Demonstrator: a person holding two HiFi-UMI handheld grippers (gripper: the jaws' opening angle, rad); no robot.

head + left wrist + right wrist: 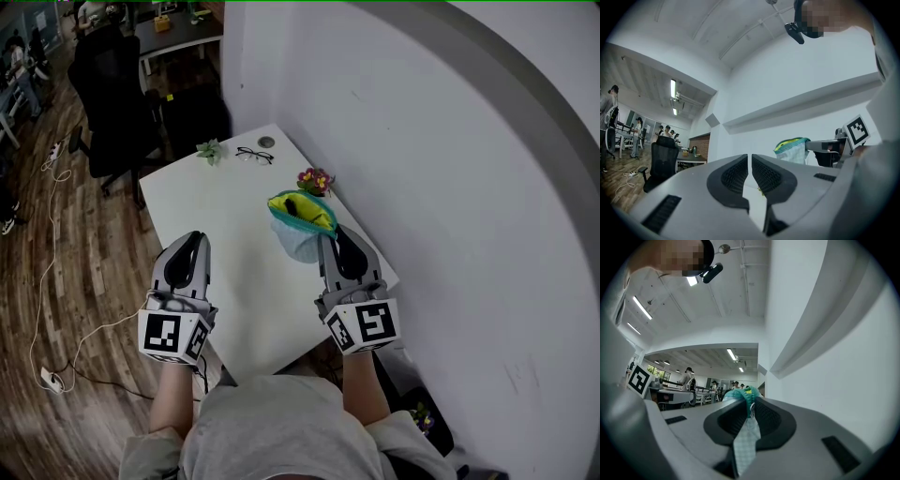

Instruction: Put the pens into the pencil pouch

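Observation:
The pencil pouch (pixel 298 223) has pale checked fabric, a teal rim and yellow lining, and hangs over the white table (pixel 234 281) with its mouth open upward. Something dark (pixel 293 203) lies inside the mouth; I cannot tell what it is. My right gripper (pixel 328 237) is shut on the pouch's near edge, and the fabric (pixel 745 437) is pinched between its jaws (pixel 751 401). My left gripper (pixel 195 240) hovers to the left over the table, shut, with nothing between its jaws (pixel 750 157). From there the pouch (pixel 792 149) shows to the right. No loose pens are in sight.
At the table's far end lie black glasses (pixel 254 155), a small green plant (pixel 210 150) and a round disc (pixel 266 142). A little flower pot (pixel 315 180) stands by the white wall (pixel 450 187), just behind the pouch. Black office chairs (pixel 112 94) and floor cables (pixel 52 281) are at the left.

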